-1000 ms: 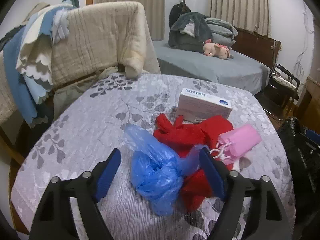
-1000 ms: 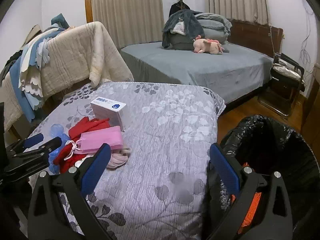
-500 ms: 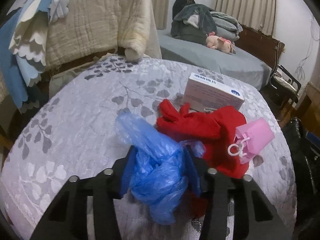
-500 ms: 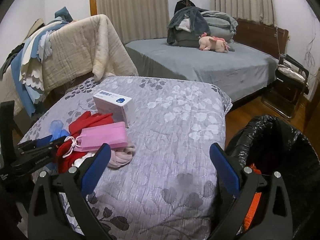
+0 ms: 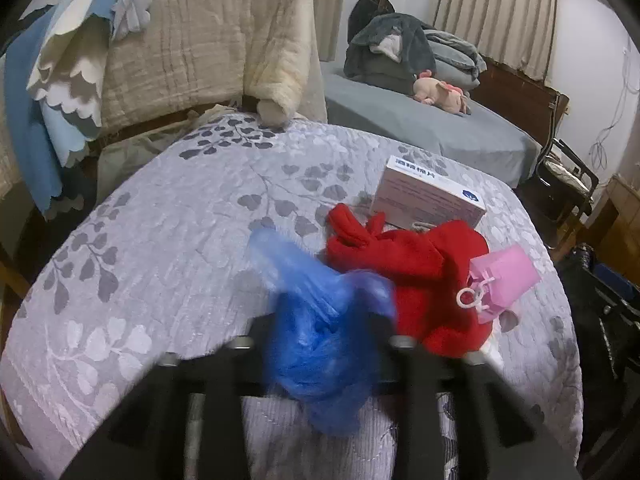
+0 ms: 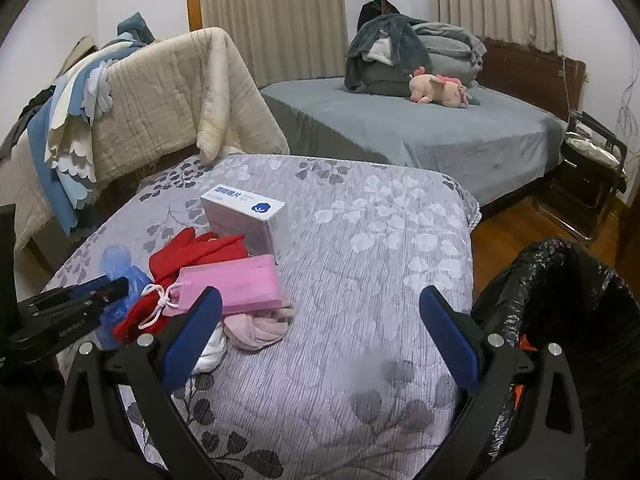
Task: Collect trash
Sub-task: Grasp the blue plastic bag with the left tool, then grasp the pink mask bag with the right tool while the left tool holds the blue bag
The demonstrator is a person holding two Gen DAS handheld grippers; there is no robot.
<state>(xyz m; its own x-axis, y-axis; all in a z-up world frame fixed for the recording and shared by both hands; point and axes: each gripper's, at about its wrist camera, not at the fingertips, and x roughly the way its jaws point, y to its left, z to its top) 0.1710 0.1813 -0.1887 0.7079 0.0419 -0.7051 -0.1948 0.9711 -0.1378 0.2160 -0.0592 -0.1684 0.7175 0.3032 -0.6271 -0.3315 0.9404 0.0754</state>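
Observation:
A crumpled blue plastic bag [image 5: 320,340] lies on the grey leaf-patterned quilt [image 5: 160,240]. My left gripper [image 5: 324,320] is shut on it, its fingers pressed into both sides of the wad. The picture is blurred there. In the right wrist view the left gripper [image 6: 80,300] shows at the left edge with the blue bag [image 6: 116,264] in it. My right gripper [image 6: 320,320] stands open over bare quilt with nothing between its fingers. A black bin bag [image 6: 560,300] gapes just right of it, with something orange inside.
Beside the blue bag lie a red cloth [image 5: 420,264], a pink drawstring pouch [image 5: 504,280] and a white box [image 5: 428,200]. A pale pink and a white cloth [image 6: 256,324] lie under the pouch. Blankets hang over a rail [image 5: 200,40] behind. A bed [image 6: 440,132] stands beyond.
My left gripper's jaws came together on the blue bag, from wide open around it to pressed on it. The right gripper drifted slightly and stayed open.

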